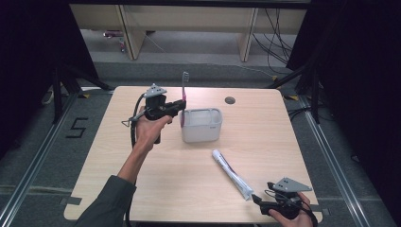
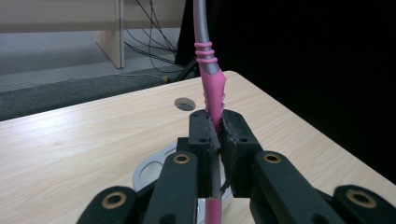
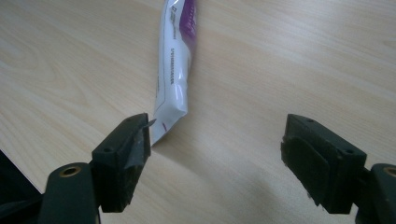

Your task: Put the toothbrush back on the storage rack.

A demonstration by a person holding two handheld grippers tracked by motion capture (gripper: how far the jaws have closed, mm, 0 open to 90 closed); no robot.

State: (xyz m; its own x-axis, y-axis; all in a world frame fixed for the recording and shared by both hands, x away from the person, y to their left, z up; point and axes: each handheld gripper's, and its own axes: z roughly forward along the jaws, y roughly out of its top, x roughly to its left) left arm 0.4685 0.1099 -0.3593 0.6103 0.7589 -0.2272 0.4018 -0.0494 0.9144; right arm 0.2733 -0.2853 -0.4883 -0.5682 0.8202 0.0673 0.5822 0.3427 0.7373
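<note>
A pink and grey toothbrush (image 1: 185, 85) stands upright, bristles on top, in my left gripper (image 1: 180, 106), which is shut on its pink handle (image 2: 212, 86) just at the left rim of a white cup-like holder (image 1: 202, 125). In the left gripper view the jaws (image 2: 217, 135) pinch the handle, with the holder's rim (image 2: 148, 169) below them. A white and purple toothpaste tube (image 1: 231, 173) lies flat on the table. My right gripper (image 1: 258, 199) rests open near the front right edge. The tube's crimped end (image 3: 173, 79) lies just by its left jaw, the gripper (image 3: 215, 145) gaping wide.
The light wooden table (image 1: 142, 189) has a round cable hole (image 1: 230, 100) at its far side. Black curtains flank the table, and cables and wooden furniture legs stand on the floor beyond it. The person's left sleeve comes in from the bottom.
</note>
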